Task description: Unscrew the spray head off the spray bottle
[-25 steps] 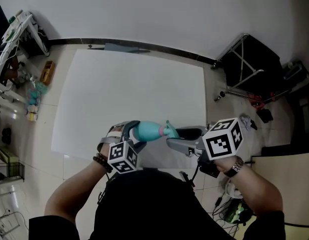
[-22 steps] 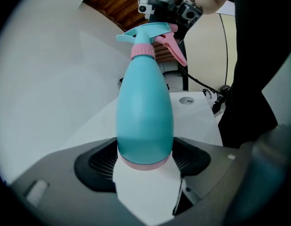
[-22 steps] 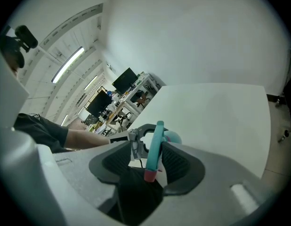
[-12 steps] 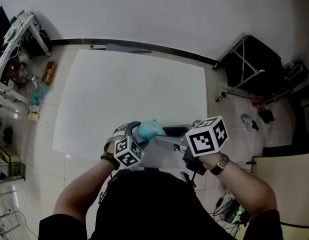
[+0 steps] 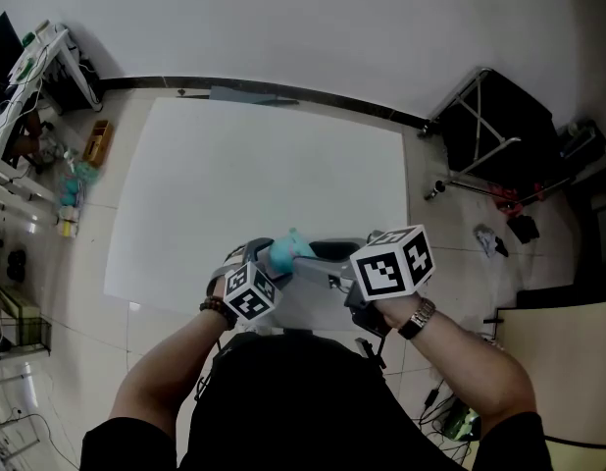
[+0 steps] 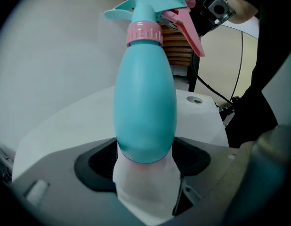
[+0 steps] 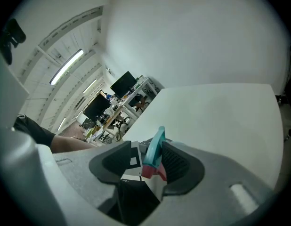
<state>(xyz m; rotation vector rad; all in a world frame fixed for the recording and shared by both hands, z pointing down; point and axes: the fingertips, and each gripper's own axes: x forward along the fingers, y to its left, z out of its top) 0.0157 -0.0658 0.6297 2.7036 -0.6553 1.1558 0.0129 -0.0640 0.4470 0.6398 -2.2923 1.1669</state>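
Spray bottle (image 6: 145, 102) is held off the white table (image 5: 264, 165), above its near edge and just in front of the person. The left gripper (image 6: 144, 160) is clamped on the base of the teal body. The spray head (image 7: 157, 147) (teal, with a pink collar (image 6: 144, 32) and pink trigger (image 6: 185, 25)) sits between the spread jaws of the right gripper (image 7: 148, 163), against one pad with a gap to the other.

Left forearm (image 5: 166, 371) and right forearm (image 5: 470, 356) reach forward, converging. Left tool (image 5: 269, 263): angled downward, jaws clamped on the spray bottle (image 6: 144, 102) near its base. Right tool (image 5: 321, 255): facing the left, jaws apart around the spray head (image 7: 155, 152), a gap showing at one pad.
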